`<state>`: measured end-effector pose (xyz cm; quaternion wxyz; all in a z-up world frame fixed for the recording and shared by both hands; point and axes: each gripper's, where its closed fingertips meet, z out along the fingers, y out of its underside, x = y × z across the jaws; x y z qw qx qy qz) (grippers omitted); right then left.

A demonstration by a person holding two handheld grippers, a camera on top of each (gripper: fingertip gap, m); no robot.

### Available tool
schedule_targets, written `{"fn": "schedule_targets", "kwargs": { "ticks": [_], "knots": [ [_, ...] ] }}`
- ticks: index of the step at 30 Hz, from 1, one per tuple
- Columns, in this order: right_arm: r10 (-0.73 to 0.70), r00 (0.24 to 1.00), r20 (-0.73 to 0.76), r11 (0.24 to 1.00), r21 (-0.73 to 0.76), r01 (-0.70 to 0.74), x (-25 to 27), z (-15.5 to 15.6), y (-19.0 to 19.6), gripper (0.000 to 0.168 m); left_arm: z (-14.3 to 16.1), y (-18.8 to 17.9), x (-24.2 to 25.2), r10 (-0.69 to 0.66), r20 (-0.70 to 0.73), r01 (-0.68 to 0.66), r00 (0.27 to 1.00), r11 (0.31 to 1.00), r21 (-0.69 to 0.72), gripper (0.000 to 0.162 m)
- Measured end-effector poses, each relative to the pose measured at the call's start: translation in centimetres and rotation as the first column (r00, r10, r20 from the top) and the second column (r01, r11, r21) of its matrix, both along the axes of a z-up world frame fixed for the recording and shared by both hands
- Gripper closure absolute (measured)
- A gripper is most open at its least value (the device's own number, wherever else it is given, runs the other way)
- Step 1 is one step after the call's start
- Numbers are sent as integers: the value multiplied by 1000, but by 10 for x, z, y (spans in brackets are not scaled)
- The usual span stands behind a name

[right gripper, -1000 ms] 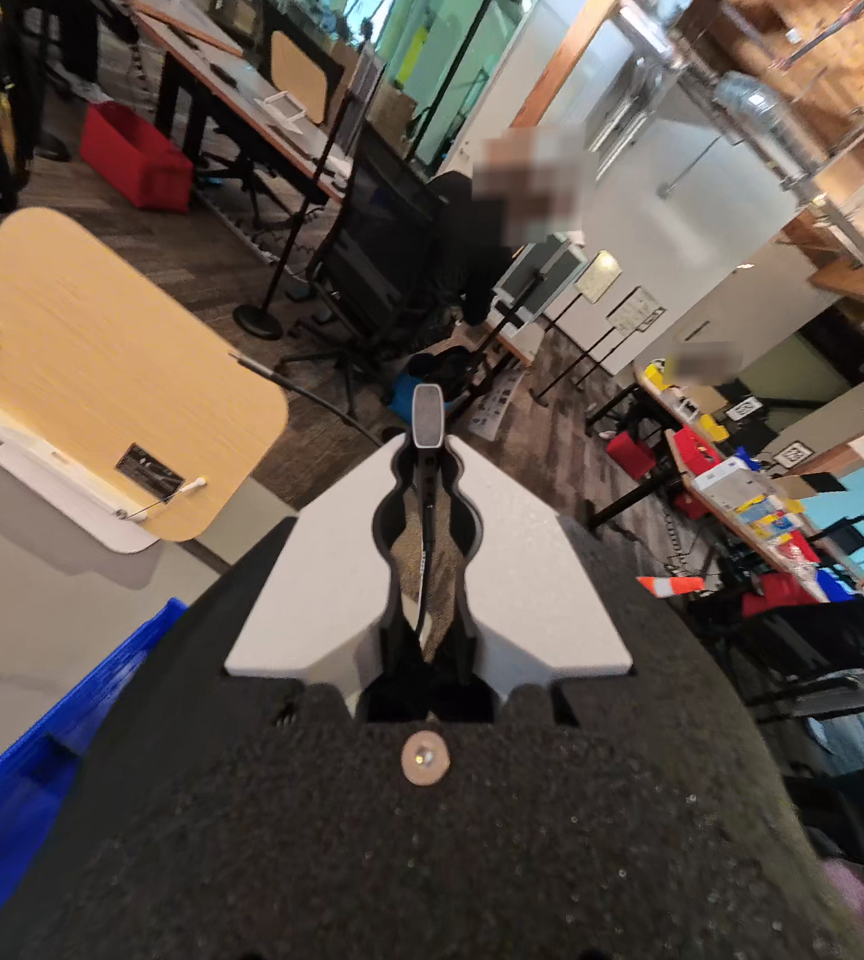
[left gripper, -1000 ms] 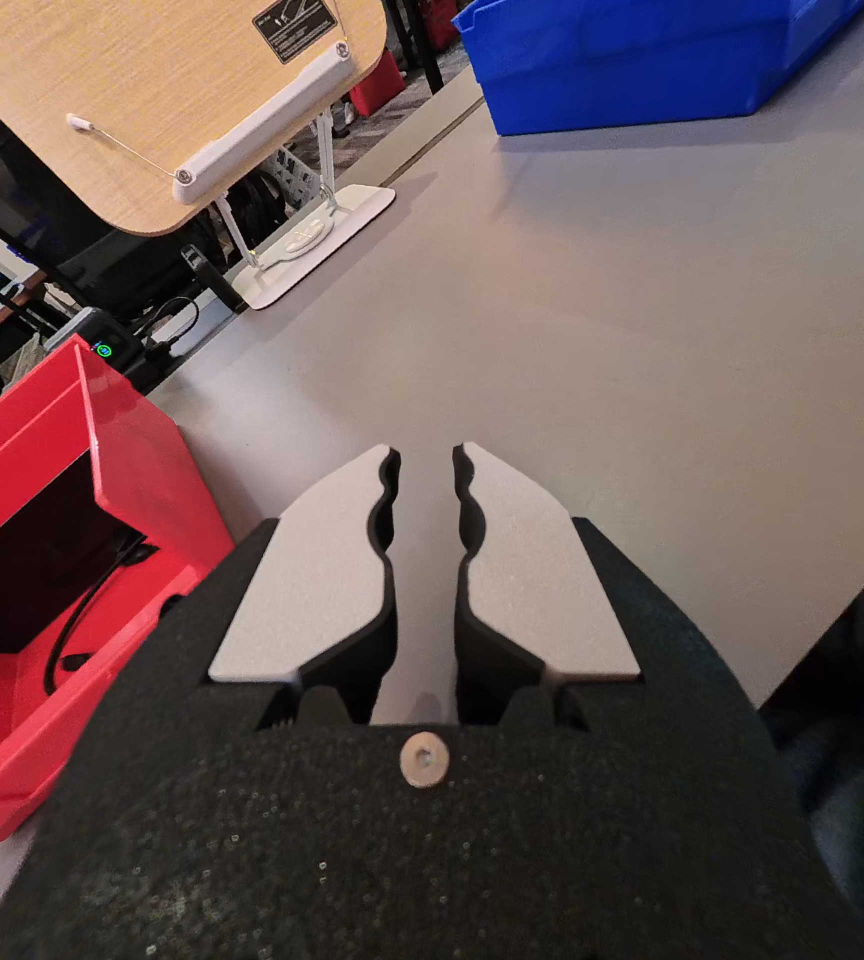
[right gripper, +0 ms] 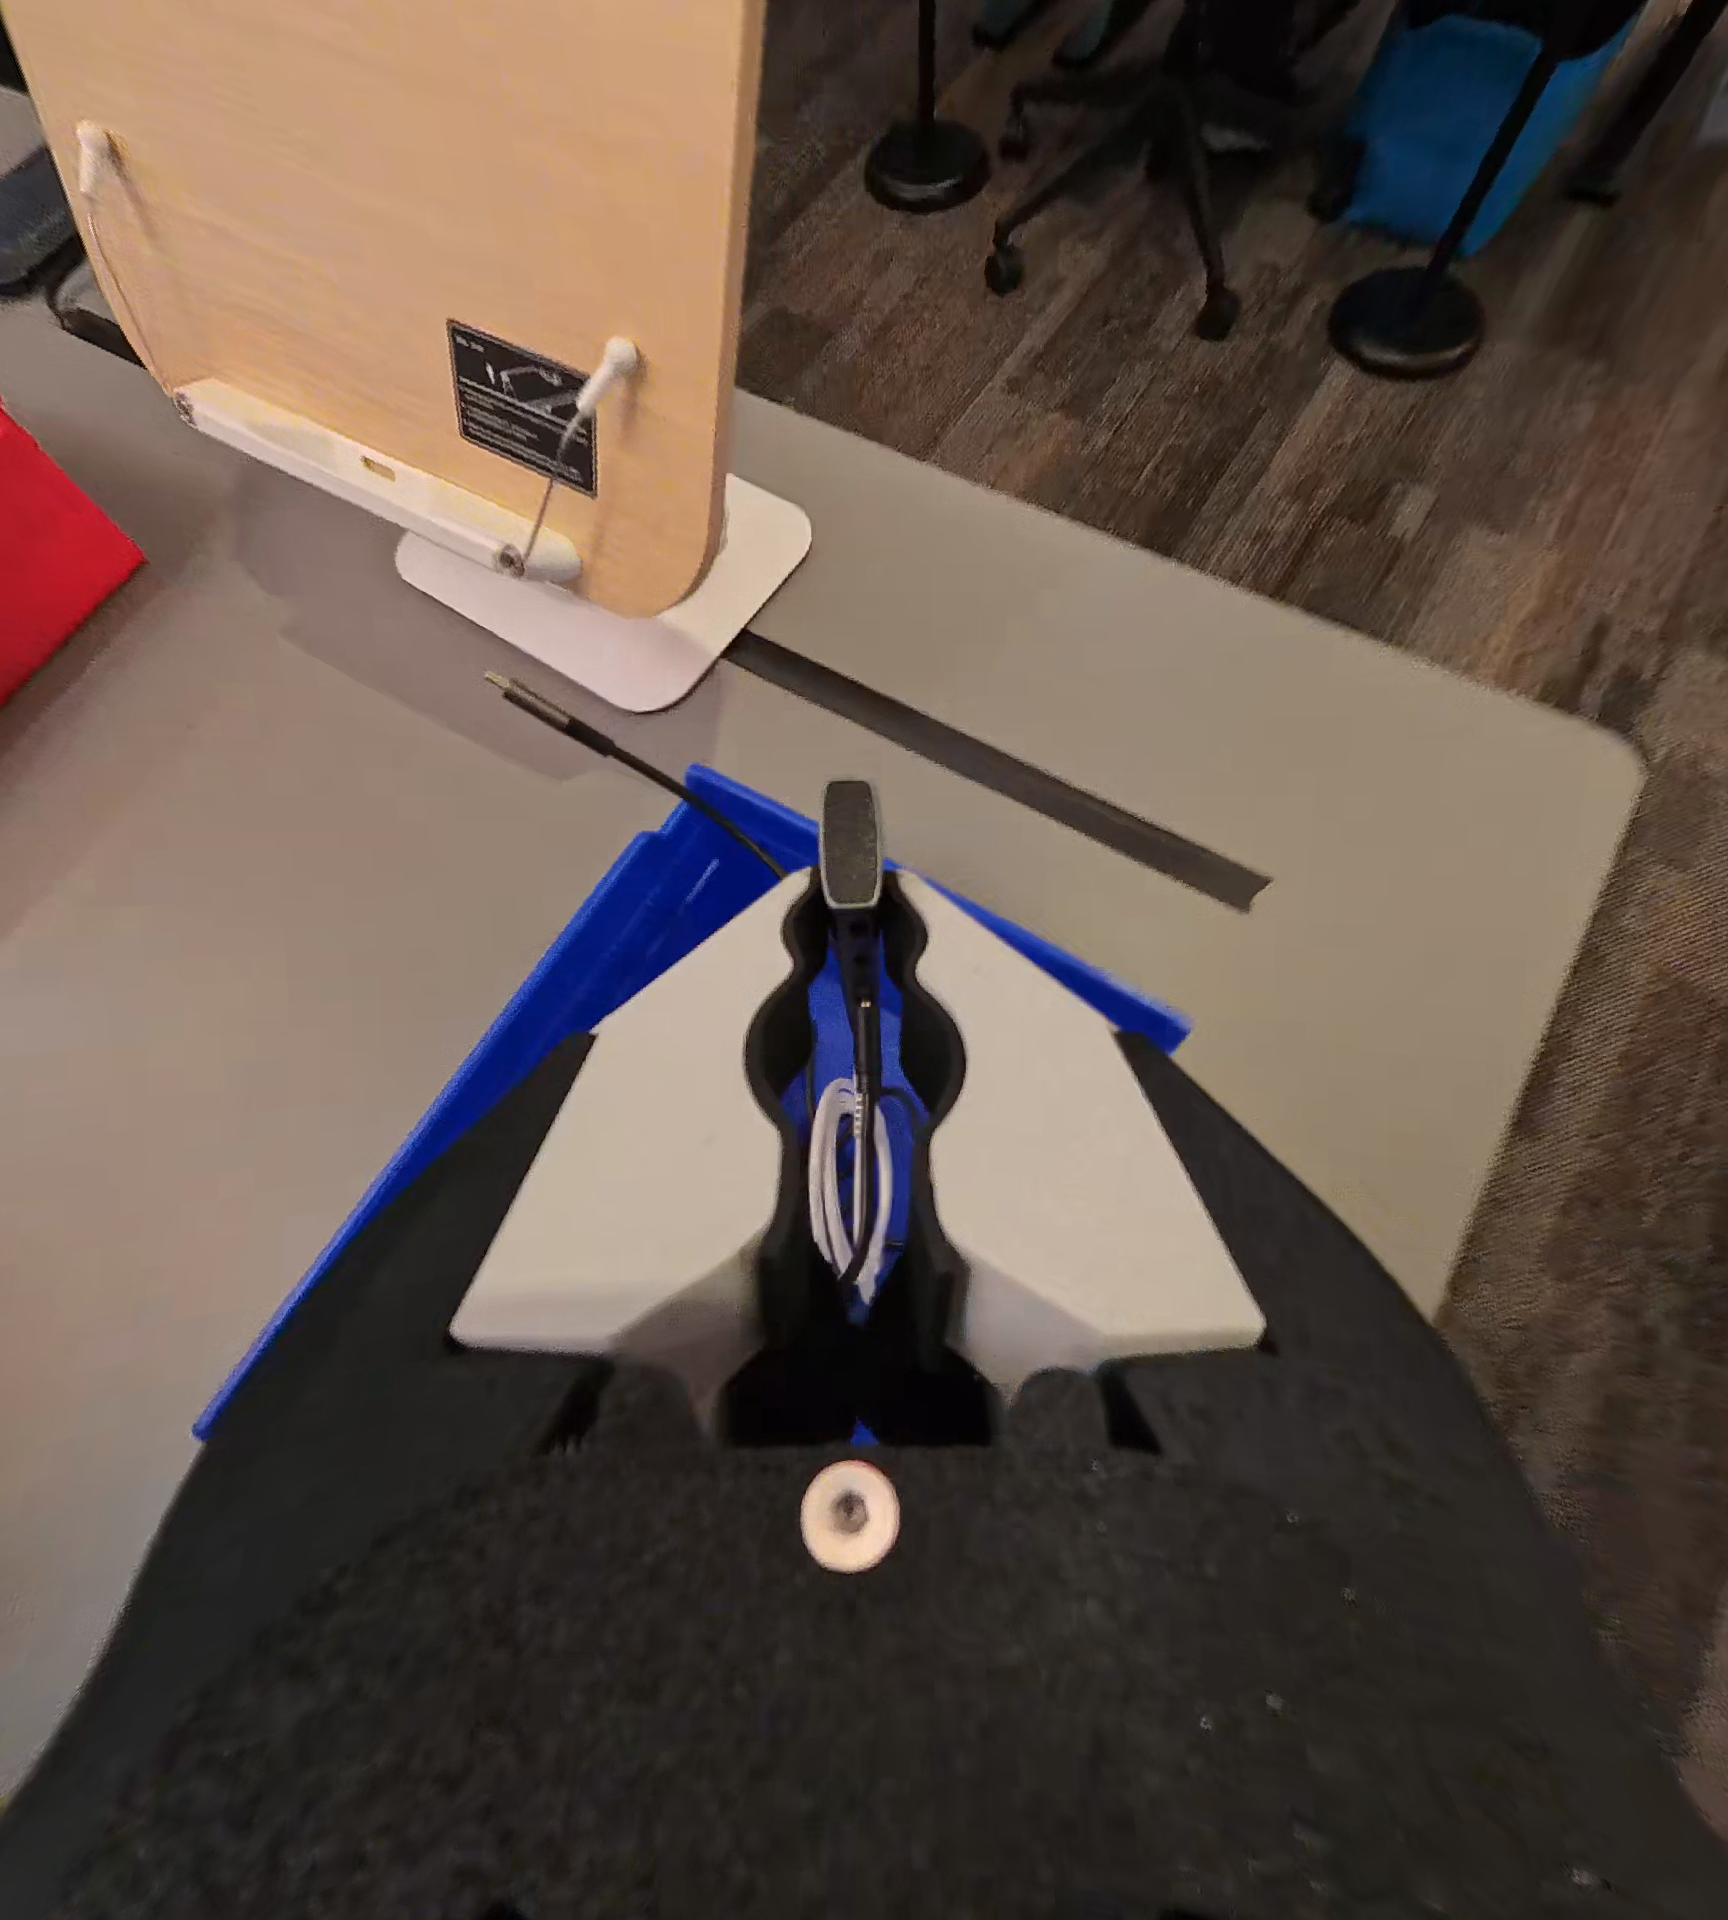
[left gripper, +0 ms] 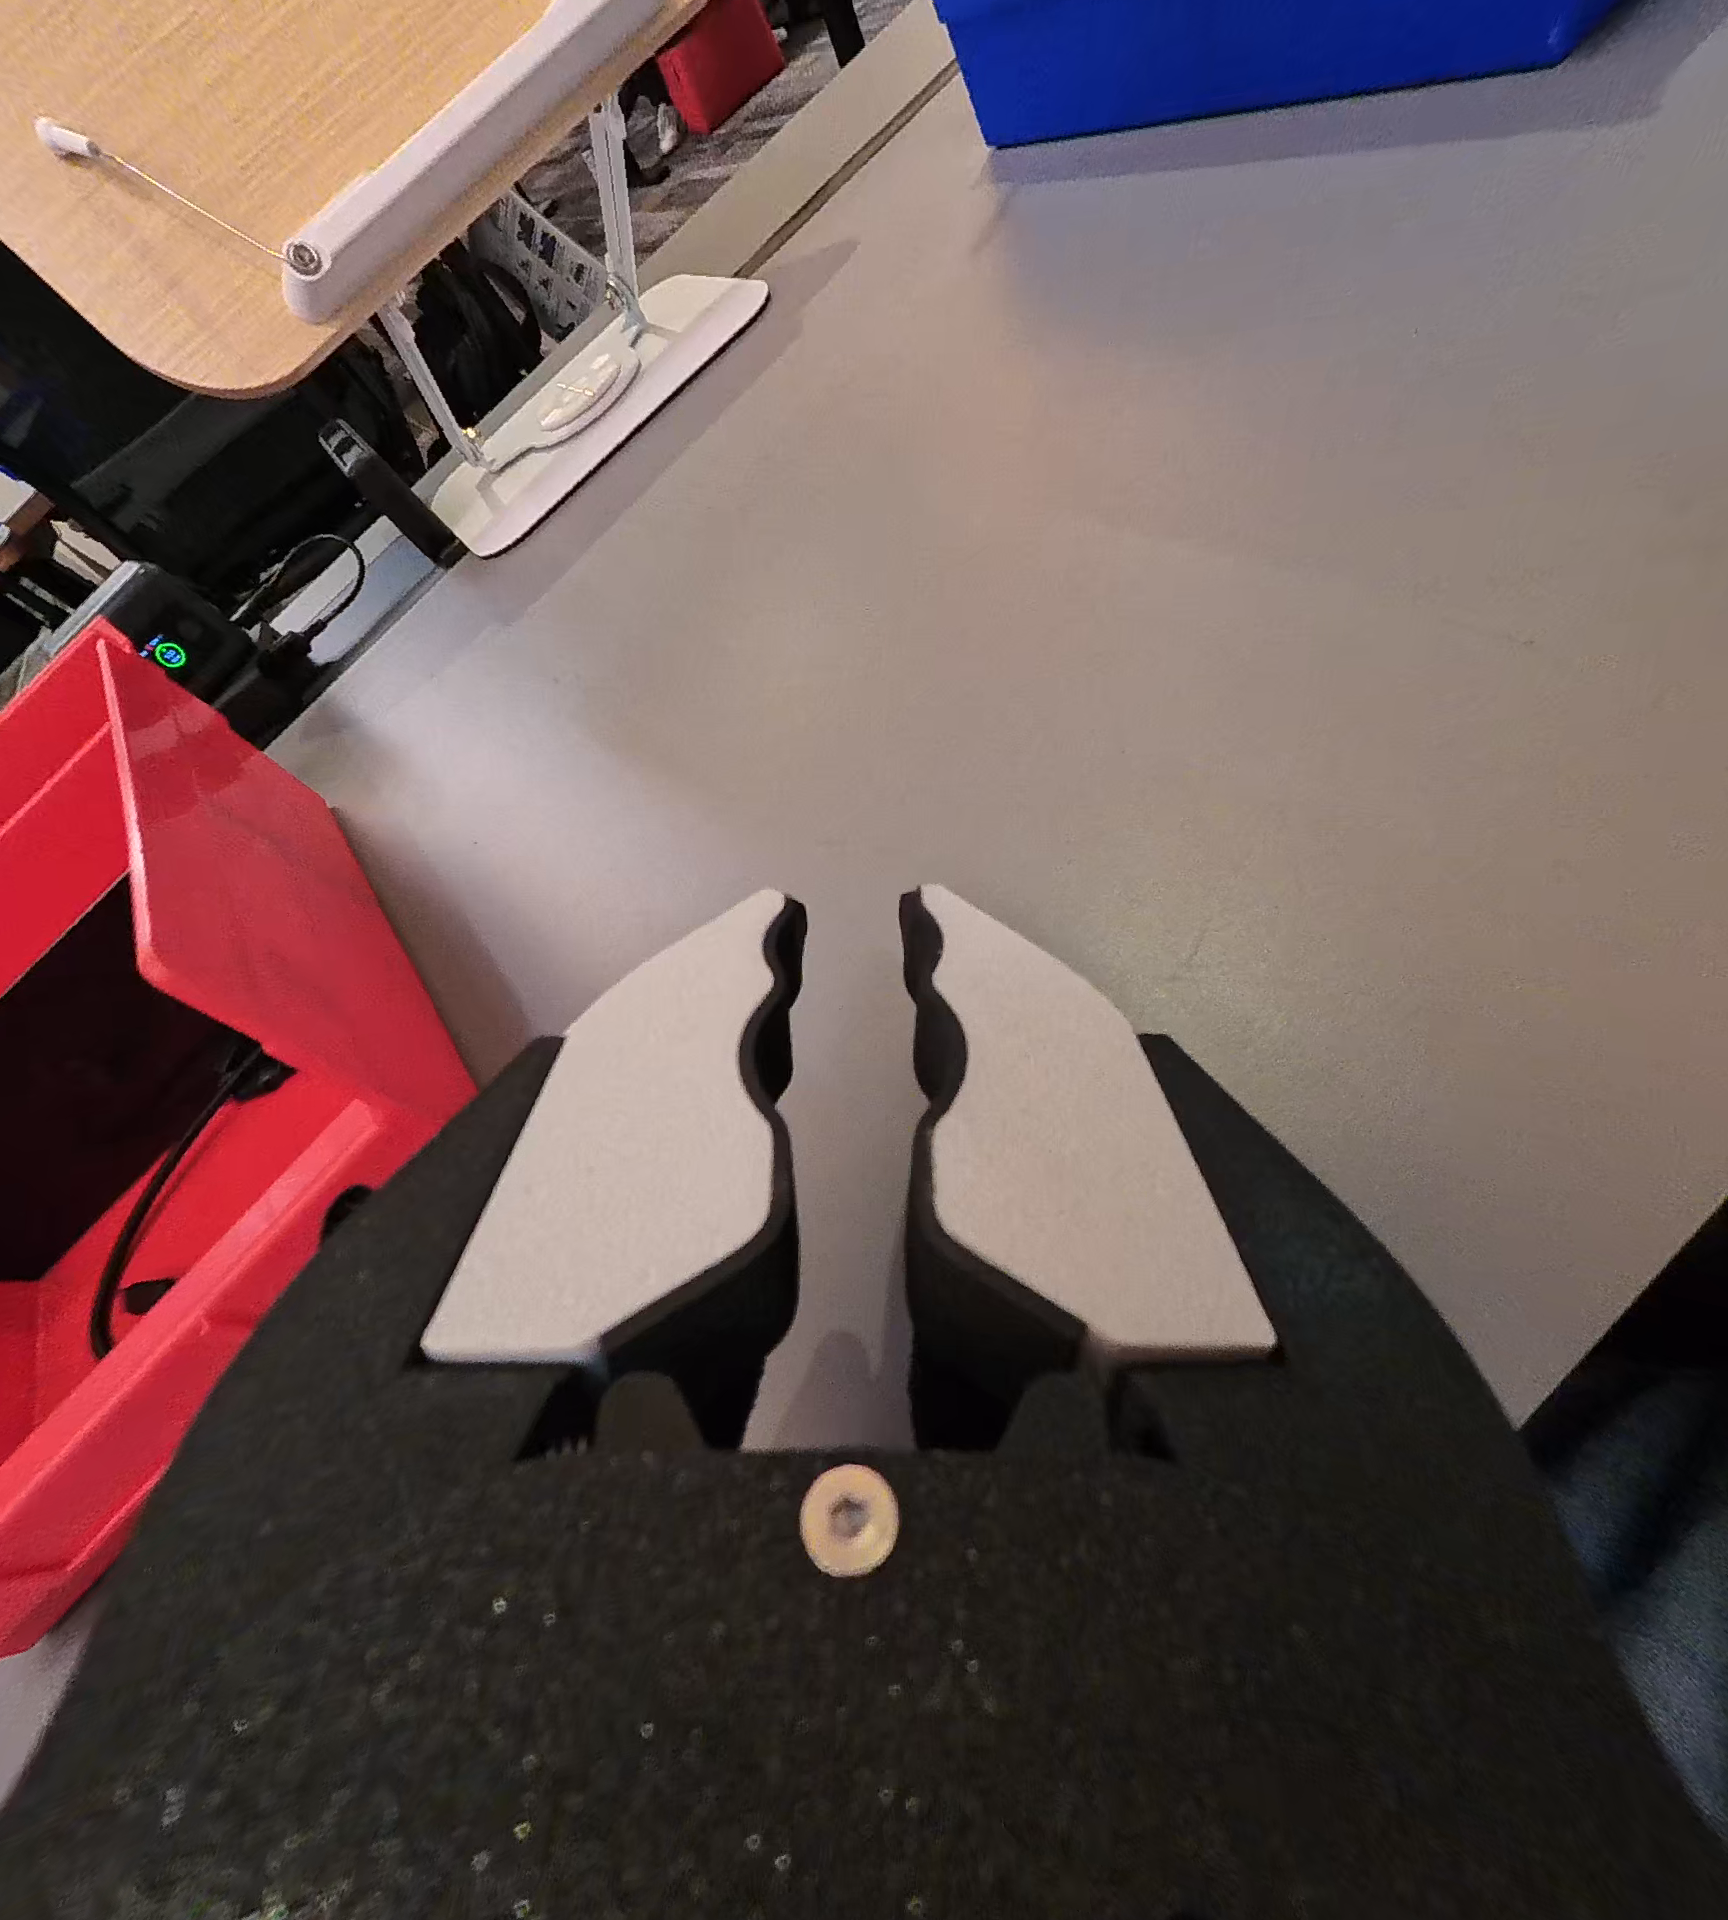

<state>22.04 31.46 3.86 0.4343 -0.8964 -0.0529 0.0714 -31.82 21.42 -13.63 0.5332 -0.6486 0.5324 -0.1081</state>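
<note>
Right tongs [right gripper: 849, 883] clamped on a black cable [right gripper: 865, 1023] just below its flat dark plug head, which sticks out past the tips; the lead trails off left, its far connector end [right gripper: 527, 696] hanging free above the grey tabletop [right gripper: 216, 935]. Below the tongs: blue bin [right gripper: 569, 997], one white coiled cable [right gripper: 834, 1174] visible inside (other contents hidden).

Left tongs [left gripper: 852, 914] slightly parted, empty, over bare tabletop beside the red bin [left gripper: 247, 894].

Count: two bins, one wooden book stand [right gripper: 403, 208], two cables seen, one black power bank [left gripper: 185, 644].
</note>
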Motion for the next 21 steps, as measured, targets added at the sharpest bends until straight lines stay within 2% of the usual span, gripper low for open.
{"fn": "schedule_targets", "kwargs": {
  "ticks": [3,5,7,9,11,13,17,20,21],
  "knots": [
    [-52,993,-110,999,-13,51,2,-32,-1,160,-1,0,0,-1,-3,1,1000,1000,1,144],
    [-77,974,-212,996,34,86,0,-44,2,159,-1,0,1,-2,-5,2,1000,1000,0,144],
    [-101,935,-340,983,111,147,0,-45,6,160,-2,0,1,-2,-7,2,1000,1000,0,144],
    [-118,865,-487,953,188,236,3,-42,10,160,-2,0,1,-3,-8,3,1000,1000,-1,144],
    [-159,827,-540,929,201,310,10,-50,13,160,-3,0,2,-4,-10,4,1000,1000,-1,144],
    [-208,866,-455,929,185,320,14,-67,15,160,-4,0,1,-2,-16,2,1000,1000,0,145],
    [-230,964,-130,954,167,250,14,-89,16,159,-3,1,1,0,-11,0,1000,1000,0,145],
    [-202,966,159,978,90,189,13,-112,13,159,-4,2,1,-3,-14,3,1000,1000,3,145],
    [-196,959,203,980,72,185,12,-118,13,160,-5,2,2,-4,-14,4,1000,1000,4,145]
  ]
}}
